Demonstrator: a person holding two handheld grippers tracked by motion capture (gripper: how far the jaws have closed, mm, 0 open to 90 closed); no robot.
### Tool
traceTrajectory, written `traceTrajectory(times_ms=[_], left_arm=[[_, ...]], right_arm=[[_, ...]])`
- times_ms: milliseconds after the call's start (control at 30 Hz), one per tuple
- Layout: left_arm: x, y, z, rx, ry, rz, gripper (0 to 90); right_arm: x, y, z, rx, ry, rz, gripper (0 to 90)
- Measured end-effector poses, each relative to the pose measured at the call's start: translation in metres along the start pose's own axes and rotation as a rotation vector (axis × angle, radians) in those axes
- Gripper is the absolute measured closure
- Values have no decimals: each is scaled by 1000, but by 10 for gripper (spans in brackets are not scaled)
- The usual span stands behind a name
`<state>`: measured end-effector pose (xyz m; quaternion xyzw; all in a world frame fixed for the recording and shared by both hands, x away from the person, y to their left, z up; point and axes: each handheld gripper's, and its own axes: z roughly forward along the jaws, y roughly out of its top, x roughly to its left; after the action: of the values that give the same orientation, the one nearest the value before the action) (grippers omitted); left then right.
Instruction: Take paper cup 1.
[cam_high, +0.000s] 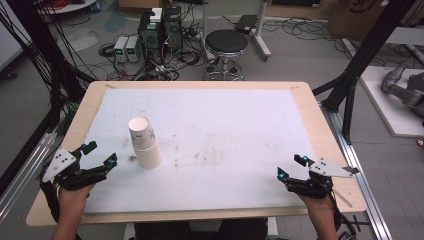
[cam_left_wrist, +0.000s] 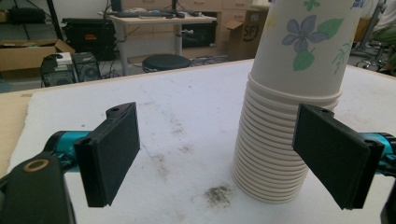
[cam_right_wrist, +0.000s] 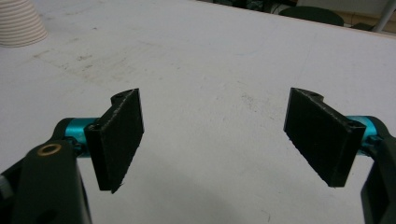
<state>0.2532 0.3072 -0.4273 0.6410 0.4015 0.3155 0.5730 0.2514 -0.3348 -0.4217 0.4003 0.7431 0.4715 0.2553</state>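
Note:
A tall stack of paper cups (cam_high: 145, 141) stands upright on the white mat, left of the middle; the top cup bears a flower print. My left gripper (cam_high: 102, 154) rests just left of the stack, open and empty. In the left gripper view the stack (cam_left_wrist: 289, 107) rises close ahead, right of centre, partly behind the right jaw pad (cam_left_wrist: 334, 154). My right gripper (cam_high: 290, 167) sits near the front right of the mat, open, nothing between its jaws. The stack's ribbed base (cam_right_wrist: 18, 23) peeks in at the top left of the right gripper view.
The white mat (cam_high: 225, 135) covers a wooden table (cam_high: 320, 130) and carries faint dirt smudges around its middle. Beyond the far edge stand a black stool (cam_high: 226, 45), computer boxes (cam_high: 160, 30) and tangled cables. Black frame posts flank both sides.

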Motion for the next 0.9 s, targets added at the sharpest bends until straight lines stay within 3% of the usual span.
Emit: traceTrajectory(times_ms=[267,700,900], left_arm=[[0,-2,2,6,-3,-13,151],[0,-2,11,11,-21,-28,151],[2,-3,7,6,-28,-33,151]], right_arm=[[-1,-1,2,8,-5,-10,205],[-5,-5,6,11,15,18,204],[-7,-5,6,13,17,20,204]])
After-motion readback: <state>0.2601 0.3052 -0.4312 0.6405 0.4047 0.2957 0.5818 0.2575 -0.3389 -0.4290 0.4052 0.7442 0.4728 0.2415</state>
